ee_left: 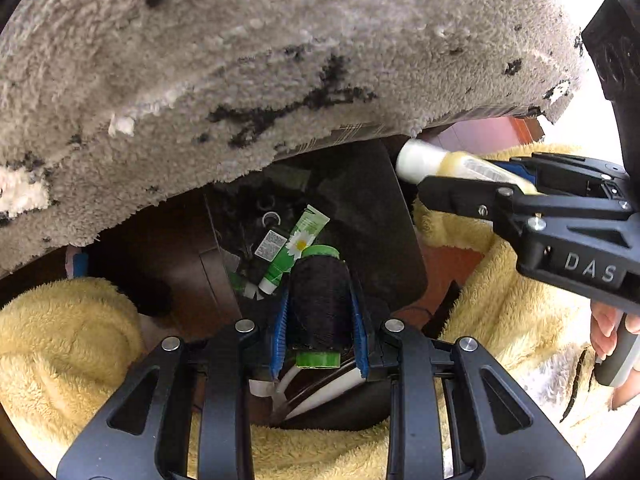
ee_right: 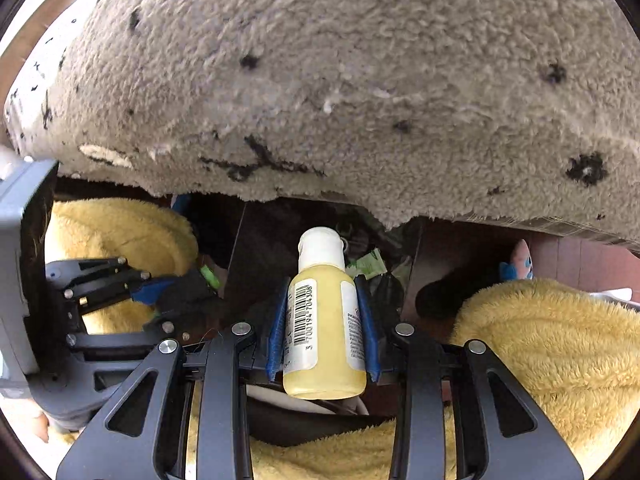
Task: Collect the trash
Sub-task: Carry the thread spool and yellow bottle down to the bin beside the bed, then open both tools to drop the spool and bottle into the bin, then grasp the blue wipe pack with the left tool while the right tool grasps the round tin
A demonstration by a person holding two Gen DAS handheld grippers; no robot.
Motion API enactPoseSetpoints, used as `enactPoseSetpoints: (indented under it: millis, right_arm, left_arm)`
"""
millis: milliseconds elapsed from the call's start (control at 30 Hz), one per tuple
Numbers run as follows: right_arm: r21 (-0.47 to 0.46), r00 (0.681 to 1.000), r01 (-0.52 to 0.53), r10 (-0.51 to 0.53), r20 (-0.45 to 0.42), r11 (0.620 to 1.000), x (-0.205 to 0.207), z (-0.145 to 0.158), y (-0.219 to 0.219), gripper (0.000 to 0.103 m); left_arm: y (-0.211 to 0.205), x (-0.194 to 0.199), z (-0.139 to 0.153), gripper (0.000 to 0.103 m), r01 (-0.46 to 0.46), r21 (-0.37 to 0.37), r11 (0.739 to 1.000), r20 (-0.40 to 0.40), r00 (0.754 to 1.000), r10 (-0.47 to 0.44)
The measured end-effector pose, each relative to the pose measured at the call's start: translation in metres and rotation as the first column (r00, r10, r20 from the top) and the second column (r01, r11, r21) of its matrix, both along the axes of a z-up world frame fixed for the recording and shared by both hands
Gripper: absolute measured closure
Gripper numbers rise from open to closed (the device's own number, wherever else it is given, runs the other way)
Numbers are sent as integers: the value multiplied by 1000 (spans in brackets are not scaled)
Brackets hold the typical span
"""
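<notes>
My left gripper (ee_left: 320, 304) is shut on a spool of black thread (ee_left: 318, 308) with green ends, held over a dark bin (ee_left: 368, 216). A green tube with a daisy (ee_left: 294, 246) and other scraps lie inside the bin. My right gripper (ee_right: 324, 312) is shut on a small yellow bottle (ee_right: 322, 344) with a white cap and barcode, also above the bin (ee_right: 260, 256). The right gripper with the bottle (ee_left: 448, 162) shows at the right of the left wrist view; the left gripper (ee_right: 188, 288) shows at the left of the right wrist view.
A grey shaggy rug (ee_left: 240, 60) with black marks hangs over the far side, also in the right wrist view (ee_right: 340, 80). Yellow fluffy fabric (ee_left: 68, 340) surrounds the bin on both sides (ee_right: 552, 340). A pink and blue toy (ee_right: 518, 266) lies at the right.
</notes>
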State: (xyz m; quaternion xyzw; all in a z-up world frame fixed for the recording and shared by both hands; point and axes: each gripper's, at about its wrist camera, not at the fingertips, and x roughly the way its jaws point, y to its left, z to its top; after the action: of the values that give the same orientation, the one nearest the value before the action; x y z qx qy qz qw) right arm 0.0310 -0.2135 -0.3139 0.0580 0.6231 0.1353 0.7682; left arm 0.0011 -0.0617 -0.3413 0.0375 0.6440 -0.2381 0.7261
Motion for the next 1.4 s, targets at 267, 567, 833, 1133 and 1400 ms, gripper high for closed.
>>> enactPoseSetpoints:
  millis: [267, 567, 833, 1133, 1400]
  right_arm:
    - [-13, 999, 40, -39, 34, 999, 2, 15, -7, 54]
    - [-54, 985, 105, -96, 143, 993, -4, 49, -27, 13]
    - [-40, 956, 122, -107, 273, 992, 1, 90, -42, 10]
    - [-38, 901, 136, -107, 421, 990, 38, 144, -55, 10]
    - [-85, 869, 159, -99, 484, 984, 97, 164, -56, 10]
  left_arm:
    - [6, 1, 11, 40, -38, 5, 999, 33, 999, 38]
    - [18, -3, 43, 13, -66, 18, 998, 148, 987, 62]
    - [35, 6, 101, 12, -111, -8, 994, 298, 949, 108]
    - [49, 47, 151, 12, -142, -19, 990, 416, 899, 137]
    - [69, 113, 170, 12, -210, -4, 978, 474, 860, 187]
